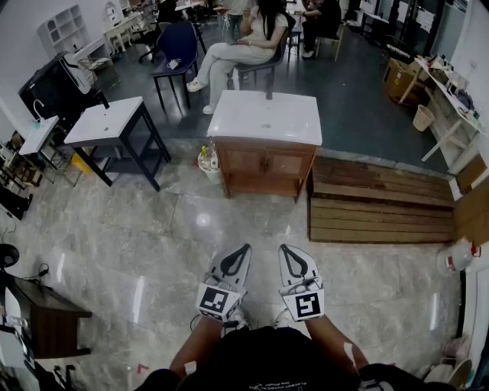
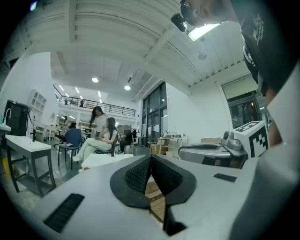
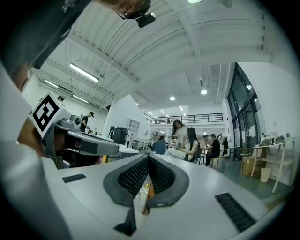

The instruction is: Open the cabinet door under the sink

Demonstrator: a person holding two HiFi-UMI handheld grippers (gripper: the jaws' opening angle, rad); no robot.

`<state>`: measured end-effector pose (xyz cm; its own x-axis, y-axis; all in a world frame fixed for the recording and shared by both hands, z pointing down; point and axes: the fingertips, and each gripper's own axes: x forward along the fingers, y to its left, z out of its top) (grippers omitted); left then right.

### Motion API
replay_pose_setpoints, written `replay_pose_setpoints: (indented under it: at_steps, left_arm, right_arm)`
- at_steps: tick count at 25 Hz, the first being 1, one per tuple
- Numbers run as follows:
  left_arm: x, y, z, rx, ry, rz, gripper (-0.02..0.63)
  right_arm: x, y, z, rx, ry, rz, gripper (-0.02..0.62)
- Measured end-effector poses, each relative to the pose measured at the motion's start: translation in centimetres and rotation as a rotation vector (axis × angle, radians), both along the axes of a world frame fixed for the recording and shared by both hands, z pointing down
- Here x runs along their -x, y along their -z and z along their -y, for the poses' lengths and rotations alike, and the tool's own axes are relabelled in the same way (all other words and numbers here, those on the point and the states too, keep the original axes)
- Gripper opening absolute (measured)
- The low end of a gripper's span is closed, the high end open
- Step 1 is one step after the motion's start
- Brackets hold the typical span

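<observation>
The left gripper [image 1: 241,250] and right gripper [image 1: 286,250] are held level and close in, jaws pressed together on nothing. The cabinet door [image 1: 246,162] under the sink [image 1: 266,116] stands well apart ahead; it should be approached squarely and one claw opened first. It is shown whole only in the head view; in the gripper views it is largely masked by the jaws.

Small, cut off or blocked

In the head view, the handles on the cabinet [image 1: 263,166] are too small to make out, as are the bottles [image 1: 206,159] beside it. The people [image 1: 321,21] at the top edge are partly cut off. In its own view, the left gripper [image 2: 151,158] blocks most of what lies ahead, leaving a sliver of wood [image 2: 155,197] that cannot be identified. The right gripper [image 3: 148,157] leaves only a blurred bottle [image 3: 142,194] showing.
</observation>
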<state>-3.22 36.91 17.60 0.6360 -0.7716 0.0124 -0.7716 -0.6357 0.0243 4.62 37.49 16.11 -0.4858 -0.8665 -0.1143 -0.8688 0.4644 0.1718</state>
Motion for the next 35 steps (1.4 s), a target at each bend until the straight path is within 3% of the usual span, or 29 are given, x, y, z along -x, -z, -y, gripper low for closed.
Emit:
replay_pose_setpoints:
  at_steps: [10,23,35]
  left_arm:
    - [1.1,-0.3,0.5,0.001,-0.012,-0.004,0.023]
    - [6.9,-1.4,3.9,0.011,-0.068,-0.009,0.023]
    - [6.0,-2.1,9.6,0.027,-0.066,0.008,0.023]
  right_arm:
    - [1.3,-0.2,0.7,-0.004,-0.005,0.002,0.023]
    - [5.7,-1.2,3.4,0.012,-0.099,0.011,0.025]
    - [6.2,-2.0,9.5,0.032,-0.045,0.014,0.025]
